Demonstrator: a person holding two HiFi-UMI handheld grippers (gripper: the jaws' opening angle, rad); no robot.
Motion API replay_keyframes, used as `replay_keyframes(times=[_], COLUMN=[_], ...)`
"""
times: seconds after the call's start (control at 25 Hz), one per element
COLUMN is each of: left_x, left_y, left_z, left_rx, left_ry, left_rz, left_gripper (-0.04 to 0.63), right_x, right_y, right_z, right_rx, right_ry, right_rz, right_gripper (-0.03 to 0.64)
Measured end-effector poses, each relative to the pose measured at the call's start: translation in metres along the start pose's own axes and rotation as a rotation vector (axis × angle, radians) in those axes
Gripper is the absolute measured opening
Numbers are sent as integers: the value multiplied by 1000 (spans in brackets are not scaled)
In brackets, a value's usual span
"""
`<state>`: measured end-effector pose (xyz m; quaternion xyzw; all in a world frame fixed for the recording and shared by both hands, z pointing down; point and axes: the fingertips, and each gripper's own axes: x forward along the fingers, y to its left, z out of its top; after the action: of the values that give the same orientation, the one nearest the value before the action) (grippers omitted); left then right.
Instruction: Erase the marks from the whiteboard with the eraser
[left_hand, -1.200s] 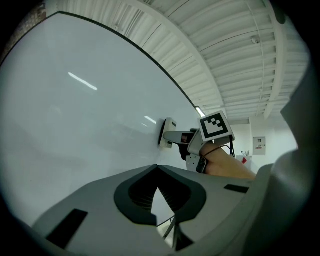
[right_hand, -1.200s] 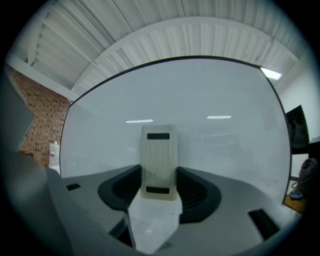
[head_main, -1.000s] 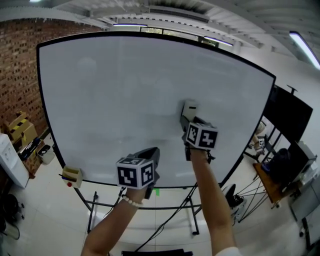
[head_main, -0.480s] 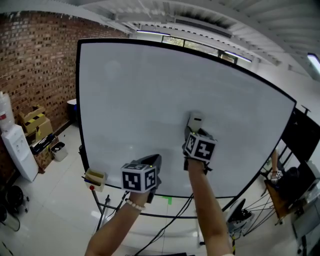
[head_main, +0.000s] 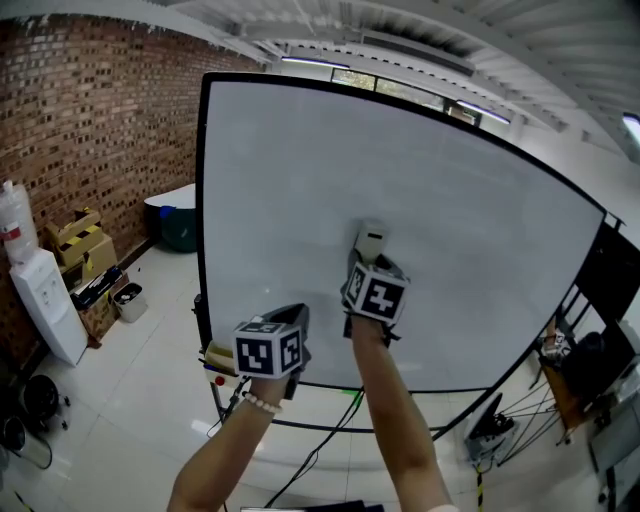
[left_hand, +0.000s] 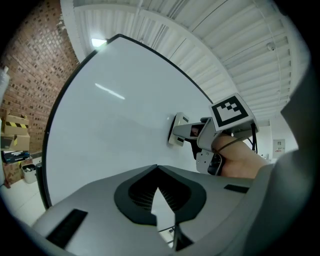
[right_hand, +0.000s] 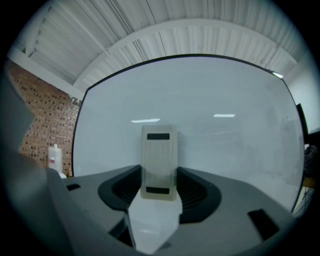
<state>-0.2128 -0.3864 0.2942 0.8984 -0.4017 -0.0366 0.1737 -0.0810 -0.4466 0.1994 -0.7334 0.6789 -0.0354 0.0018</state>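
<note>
wiping step: right gripper (right_hand: 159, 186) clamps the eraser (right_hand: 159, 160) against the whiteboard (head_main: 300, 170), left gripper (left_hand: 157, 176) closed, empty; next likely sweeps any faint marks.

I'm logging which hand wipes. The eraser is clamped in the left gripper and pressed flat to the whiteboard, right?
Not the left: the right gripper clamps the eraser, pressed flat to the whiteboard. The right gripper view shows it between that gripper's jaws; the left gripper has its jaws together on nothing.
</note>
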Motion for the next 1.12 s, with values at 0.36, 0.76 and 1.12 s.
replay_keyframes(times=[0.36,0.76,1.12], left_x=[-57,-121,-157], left_y=[82,174,228], left_z=[15,31,28], left_rx=[-10,-51,-87], left_ry=[-1,-37,-56], left_rz=[49,141,200], left_gripper=[-9,-9,-9], right_x=[21,43,59], right_y=[115,249,322], right_z=[-5,-10,-25], right_rx=[-18,-43,-55], right_ry=[6,12,37], right_rz=[34,100,122], right_gripper=[249,247,249])
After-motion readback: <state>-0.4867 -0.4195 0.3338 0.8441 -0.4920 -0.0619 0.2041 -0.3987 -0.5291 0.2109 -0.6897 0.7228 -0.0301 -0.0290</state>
